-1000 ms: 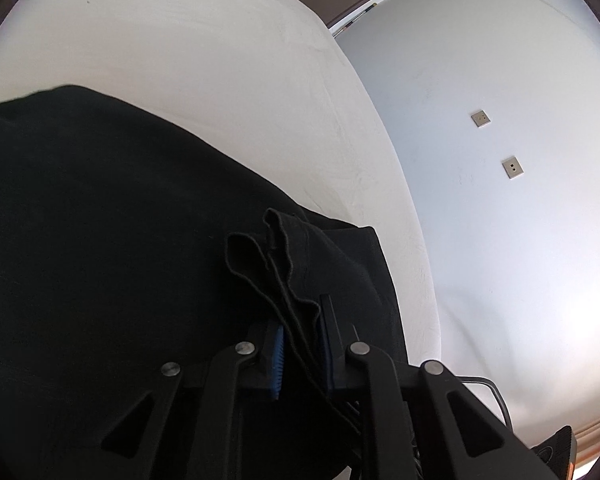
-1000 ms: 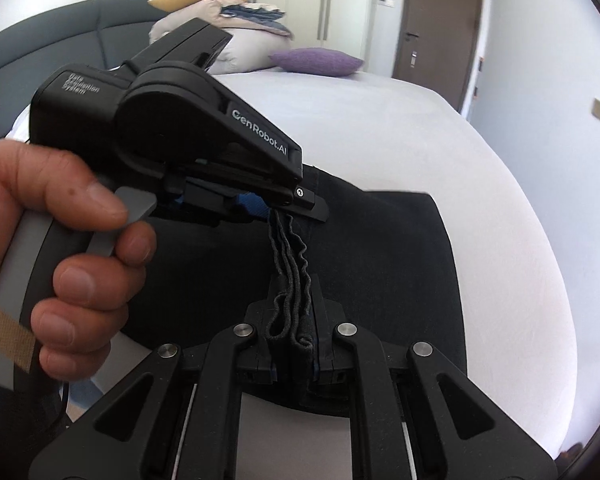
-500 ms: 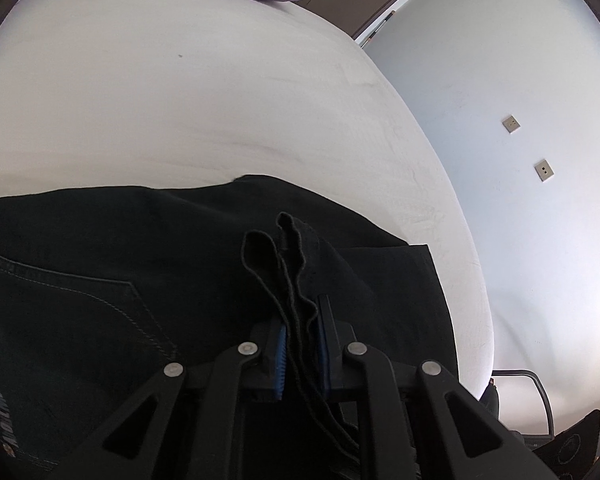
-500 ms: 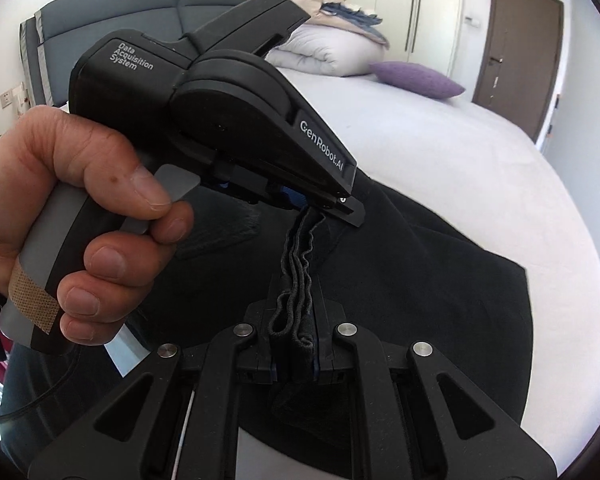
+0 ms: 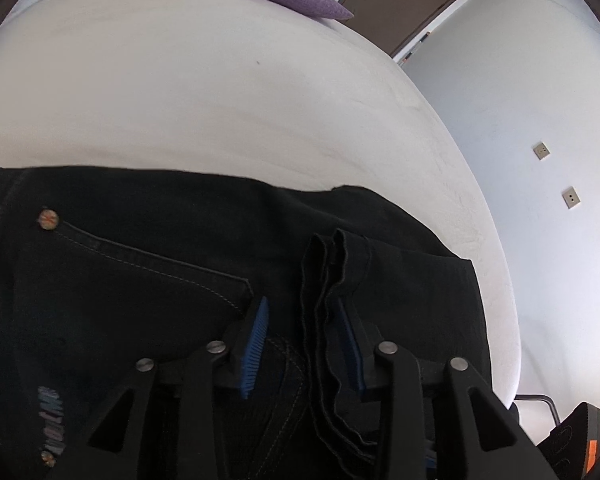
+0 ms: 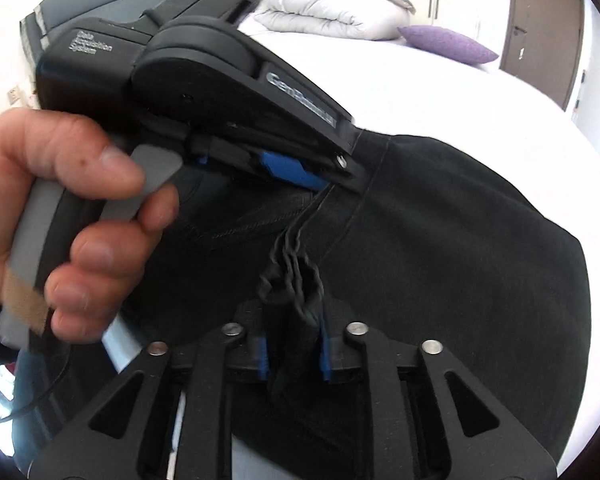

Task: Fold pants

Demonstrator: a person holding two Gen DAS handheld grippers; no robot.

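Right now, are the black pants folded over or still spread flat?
Folded over: the hem edge lies on the pocket side of the black pants, between the opening left gripper jaws.

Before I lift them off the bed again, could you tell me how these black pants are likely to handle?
The black pants will probably be floppy: the hem layers stand rippled between the opening jaws of the left gripper. They look like denim with stitched seams and a rivet, so likely rather heavy. Lying flat on the bed, they should not roll.
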